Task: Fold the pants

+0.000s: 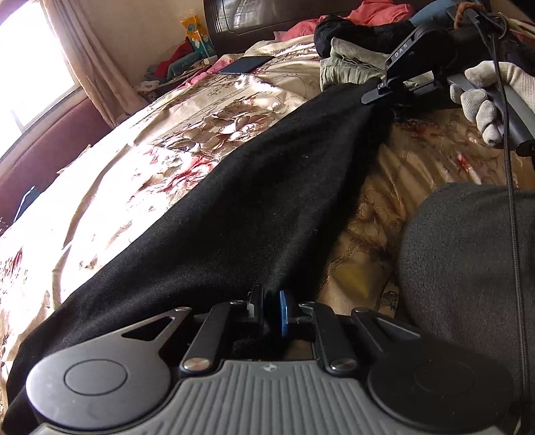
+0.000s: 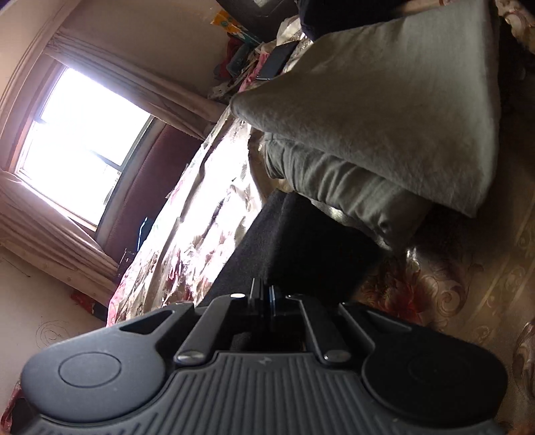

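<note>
Black pants [image 1: 234, 200] stretch in a long band across the flowered bedspread [image 1: 150, 140]. My left gripper [image 1: 269, 311] is shut on their near end, the cloth bunched between its pads. At the far end my right gripper [image 1: 374, 92], held by a gloved hand [image 1: 485, 97], pinches the other end slightly above the bed. In the right wrist view the right gripper [image 2: 264, 297] is shut on the black pants [image 2: 301, 247], whose folded end hangs just ahead of it.
A stack of folded grey-green clothes [image 2: 384, 117] lies just beyond the right gripper. Pink and black garments [image 1: 361, 20] are piled by the dark headboard [image 1: 260, 15], with a phone [image 1: 244, 65] on the bed. A window [image 2: 77, 140] and curtains stand at left. A dark grey rounded shape [image 1: 468, 267] fills the right foreground.
</note>
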The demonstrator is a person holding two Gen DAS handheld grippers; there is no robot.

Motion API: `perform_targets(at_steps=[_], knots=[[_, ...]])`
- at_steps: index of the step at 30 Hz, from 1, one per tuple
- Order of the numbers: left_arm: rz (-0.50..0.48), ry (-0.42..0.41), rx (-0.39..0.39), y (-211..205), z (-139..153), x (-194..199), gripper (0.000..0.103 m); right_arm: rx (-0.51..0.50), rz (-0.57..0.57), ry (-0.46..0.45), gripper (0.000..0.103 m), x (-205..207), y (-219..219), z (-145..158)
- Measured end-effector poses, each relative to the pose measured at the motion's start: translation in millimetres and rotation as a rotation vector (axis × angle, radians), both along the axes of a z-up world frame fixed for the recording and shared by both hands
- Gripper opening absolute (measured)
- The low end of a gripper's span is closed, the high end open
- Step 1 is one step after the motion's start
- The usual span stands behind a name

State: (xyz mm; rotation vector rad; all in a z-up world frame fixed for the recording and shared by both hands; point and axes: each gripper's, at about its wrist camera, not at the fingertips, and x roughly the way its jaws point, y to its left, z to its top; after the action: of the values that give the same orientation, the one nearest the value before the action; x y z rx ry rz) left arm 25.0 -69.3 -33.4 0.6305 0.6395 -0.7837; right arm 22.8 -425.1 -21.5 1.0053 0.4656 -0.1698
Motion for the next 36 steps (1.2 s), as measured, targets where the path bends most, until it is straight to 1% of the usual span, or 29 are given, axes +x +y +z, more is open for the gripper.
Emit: perform_targets(at_steps=[3, 5, 7, 8, 9, 10, 11, 13, 16, 18, 20, 22, 24, 26, 28, 30, 31, 32, 33, 34, 36], knots=[[0.0, -0.018, -0.017, 3.2, 7.9, -1.6, 0.026, -0.013, 0.01, -0.028, 0.003, -1.7, 0.0, 13.8], [0.001, -0.022, -0.032, 3.8, 11.0, -3.7, 0.026, -0.036, 0.011, -0.009, 0.003, -2.1, 1.3, 10.9], [0.001, -0.002, -0.021, 3.3, 5.8, -3.3, 0.026, -0.043, 0.003, 0.056, 0.003, 4.4, -1.4, -9.1], [0.0, 0.019, -0.013, 3.1, 0.2, -2.6, 0.026, -0.028, -0.003, 0.088, 0.003, 7.9, -3.8, -19.8], [-0.002, 0.031, -0.006, 2.9, -3.9, -2.6, 0.026, 0.017, -0.012, 0.125, 0.003, 10.7, -6.1, -33.0], [-0.008, 0.026, 0.003, 2.7, -6.6, -4.1, 0.025, 0.055, -0.023, 0.133, 0.003, 10.5, -6.7, -38.0], [-0.016, 0.017, 0.011, 2.7, -7.1, -5.3, 0.025, 0.064, -0.031, 0.118, 0.003, 8.6, -5.8, -34.9], [-0.018, 0.016, -0.001, 5.3, -2.4, -4.8, 0.025, 0.02, -0.019, 0.075, 0.003, 5.1, -3.0, -17.6], [-0.013, 0.009, -0.006, 6.9, -0.4, -1.3, 0.025, 0.002, 0.008, 0.036, 0.003, 5.9, -6.1, 1.2], [-0.016, -0.001, -0.007, 6.9, 0.5, -1.9, 0.025, 0.007, 0.017, 0.023, 0.003, 5.3, -8.1, 6.3], [-0.016, -0.023, -0.006, 5.8, 3.0, -4.3, 0.025, 0.033, 0.019, 0.0, 0.003, 6.0, -8.9, 12.3], [-0.006, -0.031, -0.021, 7.2, 7.9, -5.2, 0.025, 0.037, 0.025, -0.037, 0.003, 5.2, -8.5, 23.7], [0.001, -0.037, -0.037, 10.0, 15.4, -5.3, 0.025, 0.02, 0.038, -0.067, 0.003, 8.4, -3.5, 37.1], [0.005, -0.043, -0.051, 12.7, 22.4, -5.7, 0.024, -0.005, 0.047, -0.069, 0.003, 10.0, -1.0, 42.1], [0.0, -0.03, -0.063, 14.5, 24.9, -7.6, 0.024, -0.012, 0.035, -0.032, 0.003, 9.6, -3.0, 29.9], [-0.006, 0.008, -0.061, 12.9, 18.5, -8.9, 0.024, 0.011, 0.014, 0.035, 0.003, 7.4, -8.6, 5.9], [-0.014, 0.039, -0.044, 10.0, 9.0, -9.6, 0.024, -0.009, 0.008, 0.082, 0.003, 9.0, -9.6, -7.4], [-0.022, 0.05, -0.027, 8.3, 1.7, -10.7, 0.024, -0.011, 0.008, 0.124, 0.003, 13.2, -9.5, -19.6], [-0.032, 0.051, -0.003, 6.2, -6.9, -12.6, 0.023, 0.008, 0.008, 0.166, 0.003, 17.8, -9.4, -34.8], [-0.04, 0.042, 0.013, 5.1, -11.4, -14.5, 0.023, 0.019, 0.013, 0.175, 0.003, 20.7, -9.2, -42.6], [-0.042, 0.049, 0.013, 5.1, -7.7, -16.3, 0.023, 0.012, 0.007, 0.17, 0.004, 21.7, -8.3, -41.0]])
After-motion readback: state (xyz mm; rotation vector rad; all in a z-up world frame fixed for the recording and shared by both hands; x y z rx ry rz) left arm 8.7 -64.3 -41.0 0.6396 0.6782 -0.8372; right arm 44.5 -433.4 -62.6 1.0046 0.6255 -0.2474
